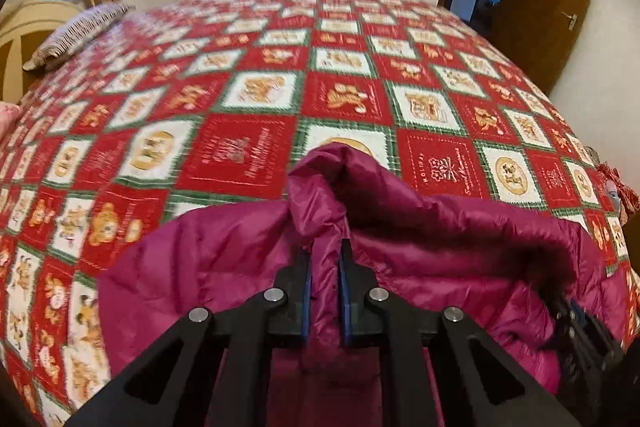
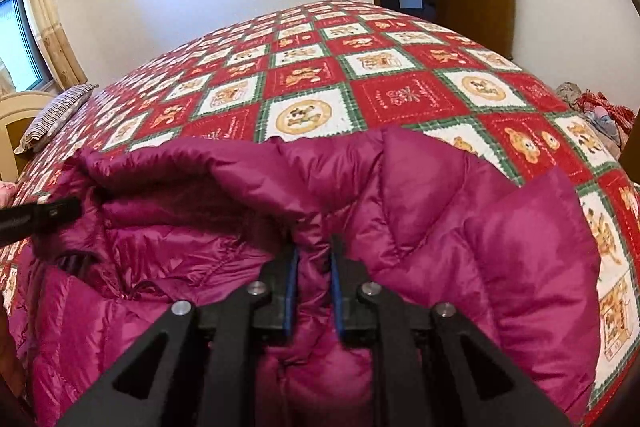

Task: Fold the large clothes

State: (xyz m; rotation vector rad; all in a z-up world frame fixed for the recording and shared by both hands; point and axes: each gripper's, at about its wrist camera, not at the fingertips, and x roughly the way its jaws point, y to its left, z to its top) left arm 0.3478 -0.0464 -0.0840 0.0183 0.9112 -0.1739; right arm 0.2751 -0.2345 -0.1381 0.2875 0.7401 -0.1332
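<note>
Two tongs grip one magenta down jacket (image 1: 420, 267) over a bed (image 1: 240, 99) with a red patchwork quilt. Left wrist view: the left tongs (image 1: 325, 259) pinch a raised fabric ridge, likely to lift an edge. Right wrist view: the right tongs (image 2: 314, 259) pinch a neighbouring fold, sharing the bulky load.

Left tool (image 1: 325, 247) clamped on magenta jacket (image 1: 440, 251) fold; right tool (image 2: 314, 247) likewise clamped, both level.
</note>
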